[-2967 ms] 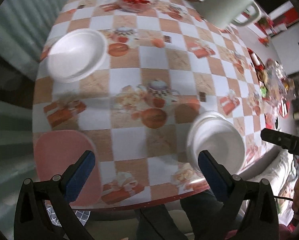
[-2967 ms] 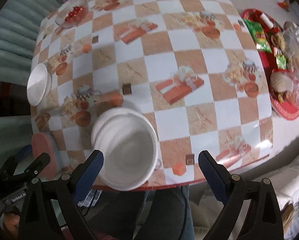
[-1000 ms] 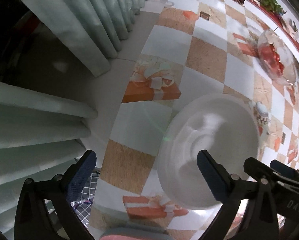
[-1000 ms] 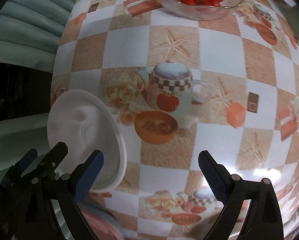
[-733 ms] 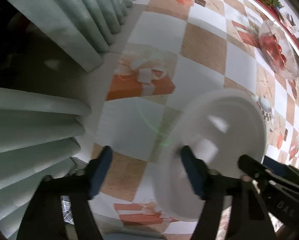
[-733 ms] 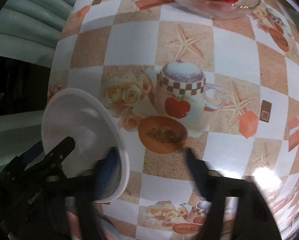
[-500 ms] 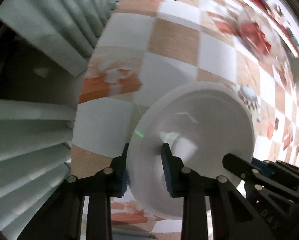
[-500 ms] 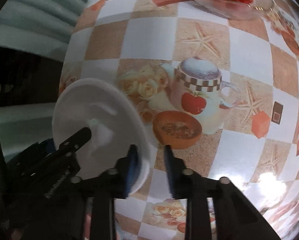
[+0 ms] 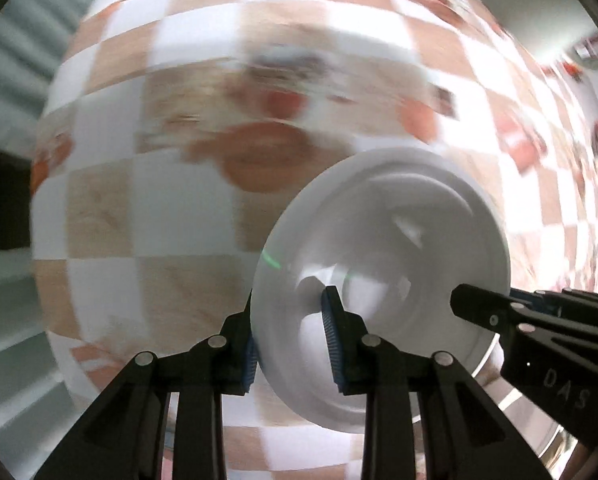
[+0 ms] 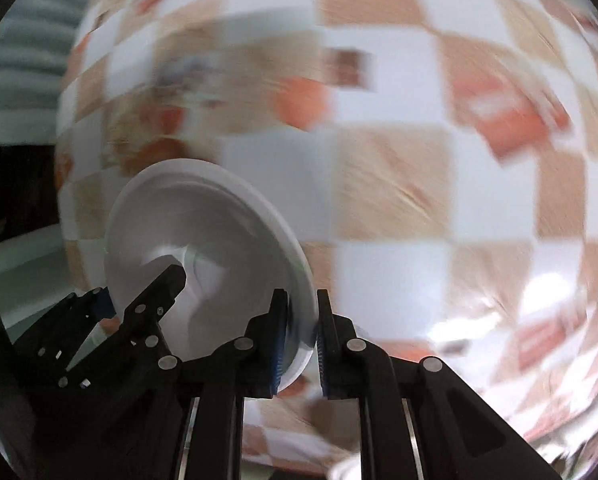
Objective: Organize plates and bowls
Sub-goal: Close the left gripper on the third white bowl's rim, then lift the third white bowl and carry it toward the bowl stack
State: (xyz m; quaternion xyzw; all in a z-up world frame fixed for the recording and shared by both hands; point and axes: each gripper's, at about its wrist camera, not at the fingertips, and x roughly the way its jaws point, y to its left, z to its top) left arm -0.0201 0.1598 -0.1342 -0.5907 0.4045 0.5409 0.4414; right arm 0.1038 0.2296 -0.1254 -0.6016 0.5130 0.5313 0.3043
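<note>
A white plate (image 9: 395, 280) hangs tilted above the checkered tablecloth (image 9: 147, 224), held from both sides. My left gripper (image 9: 291, 344) is shut on its near left rim, one blue pad inside the plate and one outside. In the right wrist view the same white plate (image 10: 203, 248) sits lower left, and my right gripper (image 10: 301, 344) is shut on its right rim. Each gripper shows in the other's view as black fingers reaching onto the plate. The table behind is smeared by motion blur.
Grey-green curtain folds (image 9: 15, 60) run down the left side beyond the table's edge (image 9: 45, 280). Printed teapots and gift boxes on the cloth (image 10: 507, 116) are blurred. A shiny patch of cloth (image 10: 499, 320) glares at the lower right.
Both grippers went from wide open beside the plate to shut on its opposite rims. The plate has left the table's left edge and travels over the cloth, with the background now blurred.
</note>
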